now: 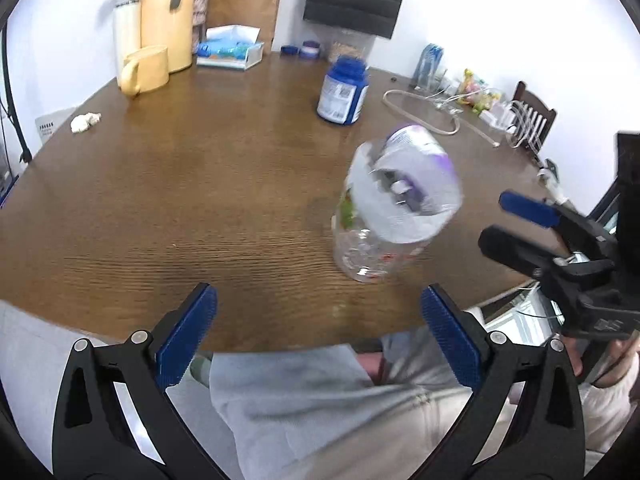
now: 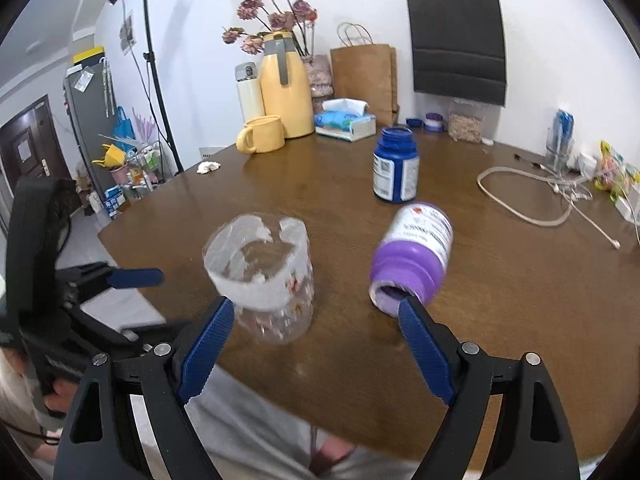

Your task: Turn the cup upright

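Note:
A clear plastic cup [image 2: 264, 280] with a white band round its open rim and small printed figures stands mouth-up on the brown table [image 2: 500, 320], near the front edge. It also shows in the left wrist view [image 1: 384, 216], blurred. My right gripper [image 2: 316, 320] is open and empty, just in front of the cup, its left finger close beside the cup's base. My left gripper [image 1: 318, 336] is open and empty over the table's front edge, left of the cup. Each gripper shows in the other's view: the right one [image 1: 516, 224], the left one [image 2: 136, 278].
A purple bottle [image 2: 416, 252] lies on its side right of the cup. A blue bottle [image 2: 395, 168] stands behind it. A yellow mug [image 2: 262, 134], yellow jug, tissue box, paper bags and a white cable [image 2: 532, 200] line the far side. My lap is below the edge.

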A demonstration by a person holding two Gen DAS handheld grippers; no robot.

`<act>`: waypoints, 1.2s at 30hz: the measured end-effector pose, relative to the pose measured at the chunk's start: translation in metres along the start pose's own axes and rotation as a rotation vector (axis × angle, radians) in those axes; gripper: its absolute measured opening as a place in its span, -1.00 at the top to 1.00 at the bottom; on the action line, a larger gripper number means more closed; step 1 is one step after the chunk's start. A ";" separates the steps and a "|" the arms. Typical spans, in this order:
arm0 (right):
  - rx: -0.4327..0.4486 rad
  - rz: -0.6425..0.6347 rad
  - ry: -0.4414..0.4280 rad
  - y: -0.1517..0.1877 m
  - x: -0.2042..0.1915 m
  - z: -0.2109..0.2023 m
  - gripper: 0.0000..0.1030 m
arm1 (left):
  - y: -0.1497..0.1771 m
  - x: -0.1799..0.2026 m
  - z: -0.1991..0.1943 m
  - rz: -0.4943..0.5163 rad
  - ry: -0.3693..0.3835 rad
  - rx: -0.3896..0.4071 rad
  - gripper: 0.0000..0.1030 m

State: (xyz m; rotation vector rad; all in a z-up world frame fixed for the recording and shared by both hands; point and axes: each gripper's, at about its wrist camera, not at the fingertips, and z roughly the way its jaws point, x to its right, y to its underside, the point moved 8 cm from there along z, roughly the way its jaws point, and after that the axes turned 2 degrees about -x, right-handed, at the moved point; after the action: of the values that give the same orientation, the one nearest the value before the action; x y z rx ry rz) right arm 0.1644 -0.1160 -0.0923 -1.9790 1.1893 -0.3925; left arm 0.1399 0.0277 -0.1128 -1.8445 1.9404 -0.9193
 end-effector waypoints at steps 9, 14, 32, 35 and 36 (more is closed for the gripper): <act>-0.054 0.130 0.084 0.024 0.015 -0.070 -0.71 | 0.007 0.005 -0.058 -0.054 -0.168 0.079 -1.00; -0.018 0.143 0.096 0.040 -0.003 -0.089 -0.71 | 0.023 0.020 -0.077 -0.005 -0.216 0.096 -1.00; -0.019 0.133 0.085 0.042 -0.020 -0.081 -0.71 | 0.021 0.017 -0.085 -0.021 -0.230 0.124 -1.00; -0.016 0.147 0.088 0.043 -0.017 -0.082 -0.71 | 0.021 0.018 -0.086 -0.024 -0.232 0.125 -1.00; -0.014 0.148 0.090 0.042 -0.016 -0.082 -0.71 | 0.021 0.018 -0.085 -0.024 -0.230 0.125 -1.00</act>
State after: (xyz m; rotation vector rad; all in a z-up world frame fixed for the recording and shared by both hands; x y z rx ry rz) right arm 0.0804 -0.1512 -0.0687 -1.8875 1.3896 -0.4013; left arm 0.0683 0.0299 -0.0588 -1.8176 1.6885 -0.7776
